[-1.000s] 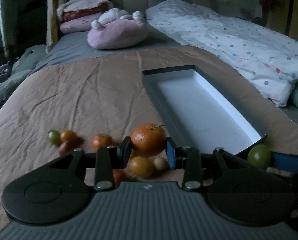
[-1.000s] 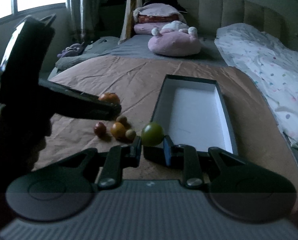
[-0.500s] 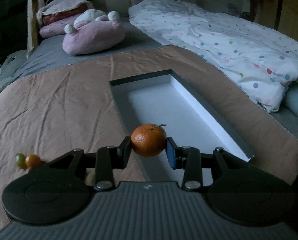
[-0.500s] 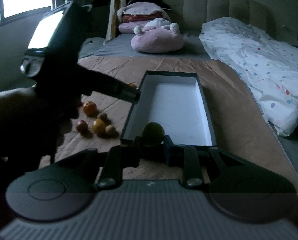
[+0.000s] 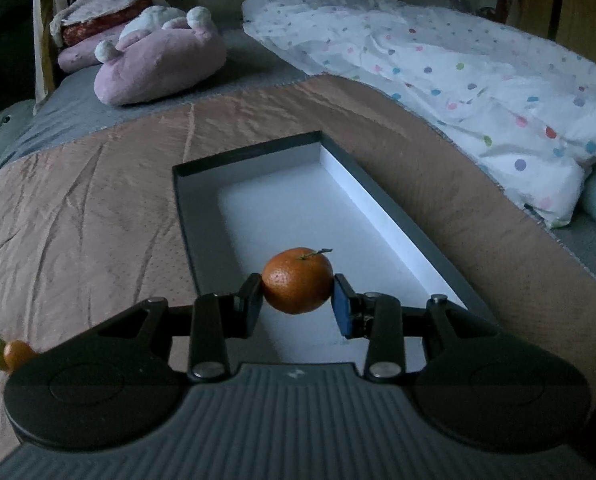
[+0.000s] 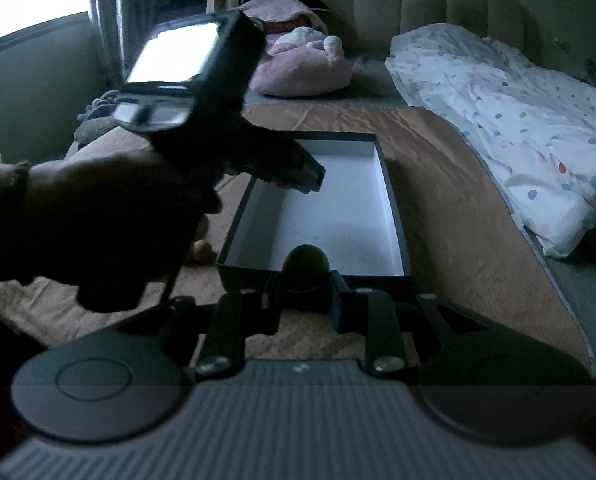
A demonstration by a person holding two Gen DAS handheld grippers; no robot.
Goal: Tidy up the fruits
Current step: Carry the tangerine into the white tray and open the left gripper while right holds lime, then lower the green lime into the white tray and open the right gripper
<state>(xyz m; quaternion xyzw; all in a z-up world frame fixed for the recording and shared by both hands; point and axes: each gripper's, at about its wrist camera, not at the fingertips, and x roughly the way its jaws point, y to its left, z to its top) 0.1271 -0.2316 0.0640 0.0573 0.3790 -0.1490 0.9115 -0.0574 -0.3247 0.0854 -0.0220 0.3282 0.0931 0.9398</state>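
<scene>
My left gripper point(image 5: 298, 304) is shut on an orange mandarin point(image 5: 297, 281) and holds it above the near part of a shallow dark box with a white floor point(image 5: 202, 216). My right gripper point(image 6: 303, 300) is shut on a small green fruit point(image 6: 305, 267) just before the box's near wall point(image 6: 242, 270). The left gripper also shows in the right wrist view point(image 6: 310, 176), reaching over the box. A green and an orange fruit point(image 5: 8, 354) lie on the brown cover at far left.
The box lies on a brown bedcover point(image 5: 78, 220). A spotted white duvet point(image 5: 478, 80) lies to the right, a pink plush point(image 5: 158, 64) at the back. One small pale fruit point(image 6: 202, 250) shows left of the box.
My left gripper has carried the mandarin from the fruit pile rightward over the box. My right gripper has moved with the green fruit closer to the box's near wall.
</scene>
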